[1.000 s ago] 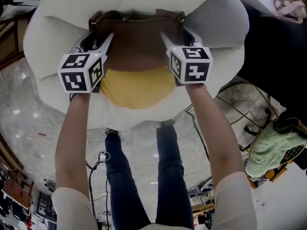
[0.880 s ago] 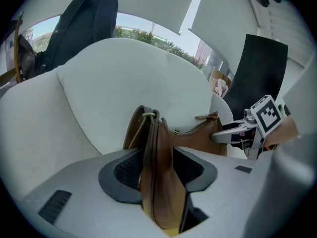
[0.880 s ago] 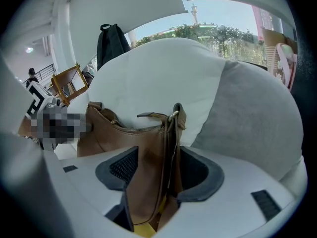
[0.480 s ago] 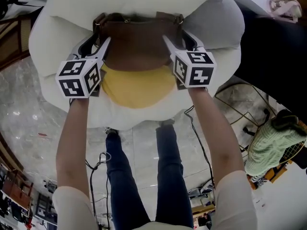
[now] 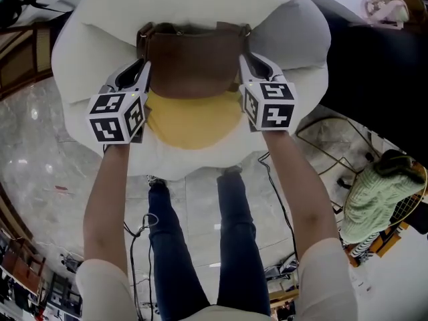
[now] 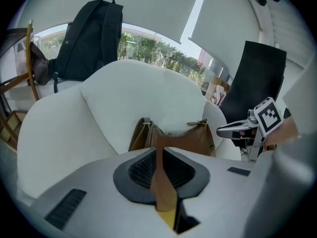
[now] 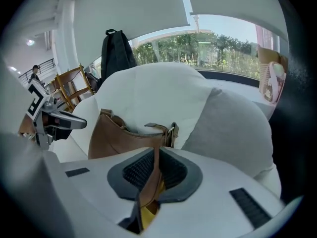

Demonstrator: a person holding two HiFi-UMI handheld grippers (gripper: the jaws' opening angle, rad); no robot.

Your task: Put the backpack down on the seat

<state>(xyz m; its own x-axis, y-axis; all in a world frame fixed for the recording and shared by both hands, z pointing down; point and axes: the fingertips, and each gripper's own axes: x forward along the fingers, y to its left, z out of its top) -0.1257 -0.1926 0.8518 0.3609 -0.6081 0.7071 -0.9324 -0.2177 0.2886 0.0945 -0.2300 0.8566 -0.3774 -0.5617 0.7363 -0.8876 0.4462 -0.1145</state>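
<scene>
Brown leather backpack [image 5: 194,65] sits at twelve o'clock, long axis nine-to-three; my left gripper [image 5: 138,77] and right gripper [image 5: 250,69], jaws just closing, pinch its ends.

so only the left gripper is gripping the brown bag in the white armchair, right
No, both are. The right gripper view shows the right gripper shut on the brown bag too, a fold of it pinched between its jaws, which have just been closing, as have those of the left gripper. The armchair is white.
</scene>
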